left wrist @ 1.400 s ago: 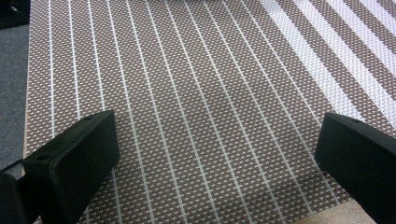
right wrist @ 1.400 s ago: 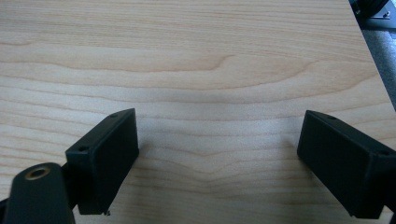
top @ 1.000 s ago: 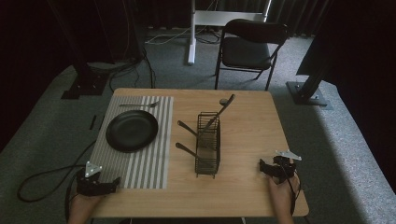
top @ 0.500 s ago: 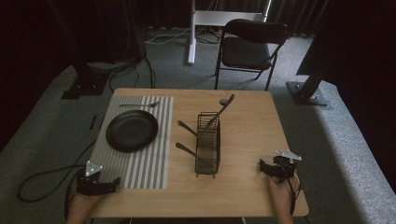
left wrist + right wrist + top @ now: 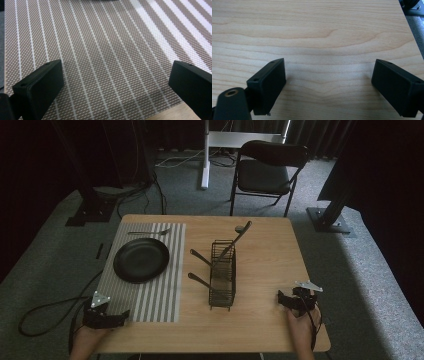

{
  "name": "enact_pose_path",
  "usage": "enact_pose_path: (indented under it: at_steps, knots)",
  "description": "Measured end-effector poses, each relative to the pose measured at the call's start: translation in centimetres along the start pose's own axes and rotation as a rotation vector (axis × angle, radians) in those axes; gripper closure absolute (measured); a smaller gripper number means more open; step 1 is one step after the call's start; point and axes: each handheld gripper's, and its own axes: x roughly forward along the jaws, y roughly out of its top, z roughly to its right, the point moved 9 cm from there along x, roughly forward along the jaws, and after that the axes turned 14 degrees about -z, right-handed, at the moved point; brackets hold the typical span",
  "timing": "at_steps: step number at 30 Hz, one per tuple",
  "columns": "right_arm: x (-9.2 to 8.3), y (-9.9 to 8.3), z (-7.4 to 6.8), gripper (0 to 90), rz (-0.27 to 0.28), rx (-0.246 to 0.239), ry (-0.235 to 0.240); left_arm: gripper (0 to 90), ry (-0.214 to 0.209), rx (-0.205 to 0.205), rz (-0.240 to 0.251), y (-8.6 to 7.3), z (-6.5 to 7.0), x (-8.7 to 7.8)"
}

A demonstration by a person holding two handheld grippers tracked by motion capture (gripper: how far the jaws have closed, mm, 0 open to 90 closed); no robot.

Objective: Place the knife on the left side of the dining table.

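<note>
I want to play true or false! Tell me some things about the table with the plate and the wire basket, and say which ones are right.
1. The round black plate sits on the striped grey placemat. True.
2. The black wire basket lies on the placemat too. False: it stands on the bare wooden table, beside the mat.
3. The left gripper has its jaws wide apart over the placemat. True.
4. The right gripper is squeezing a spoon. False: its jaws are open over bare wood, holding nothing.
5. A folding black chair stands beyond the table's far edge. True.
</note>
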Motion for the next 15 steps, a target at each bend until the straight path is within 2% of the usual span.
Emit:
enact_pose_path:
  at_steps: [15]
  knots:
    - [0.0, 0.0, 0.0, 11.2, 0.000, 0.000, 0.000, 1.0, -0.065, 0.040, 0.058, 3.0, 1.9, -1.6]
